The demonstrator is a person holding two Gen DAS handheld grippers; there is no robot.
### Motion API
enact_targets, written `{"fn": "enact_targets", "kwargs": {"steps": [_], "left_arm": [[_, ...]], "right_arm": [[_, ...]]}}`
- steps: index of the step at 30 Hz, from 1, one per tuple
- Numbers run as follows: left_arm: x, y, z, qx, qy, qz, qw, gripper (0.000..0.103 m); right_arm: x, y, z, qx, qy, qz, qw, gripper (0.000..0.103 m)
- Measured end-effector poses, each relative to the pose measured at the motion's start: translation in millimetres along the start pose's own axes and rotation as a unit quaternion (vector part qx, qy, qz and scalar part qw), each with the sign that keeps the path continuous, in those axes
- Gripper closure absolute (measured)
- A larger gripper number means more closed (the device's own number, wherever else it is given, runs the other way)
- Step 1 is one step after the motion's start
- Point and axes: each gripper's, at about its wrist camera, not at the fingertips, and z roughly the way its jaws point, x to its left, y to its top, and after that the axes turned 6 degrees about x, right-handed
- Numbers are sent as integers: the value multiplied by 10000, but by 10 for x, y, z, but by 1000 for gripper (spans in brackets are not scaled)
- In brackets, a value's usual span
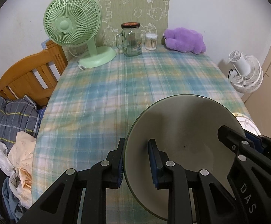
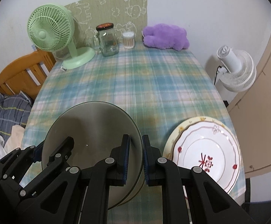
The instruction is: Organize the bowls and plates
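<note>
Both grippers, left gripper [image 1: 136, 161] and right gripper [image 2: 135, 157], clamp opposite rims of the bowl [image 1: 182, 130]: rigid, probably glazed, slippery, breakable; plates [image 2: 206, 149] beside the right one.

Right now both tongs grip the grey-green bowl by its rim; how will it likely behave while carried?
The bowl looks glazed and rigid, so it should keep its shape but is probably slippery. The left tongs and right tongs pinch only opposite rim edges, so it might tilt or slide if one loosens. It seems ceramic, likely fragile near the plates.
</note>
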Motion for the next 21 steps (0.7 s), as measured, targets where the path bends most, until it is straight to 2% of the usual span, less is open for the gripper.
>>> {"fn": "enact_targets", "kwargs": {"steps": [14, 21], "left_arm": [[-6, -135, 248, 418, -106, 91, 9990, 82], [-53, -154, 348, 543, -178, 133, 9983, 82]], "right_arm": [[34, -144, 275, 420, -188, -2, 9989, 87], [29, -148, 326, 416, -398, -75, 9983, 87]]}}
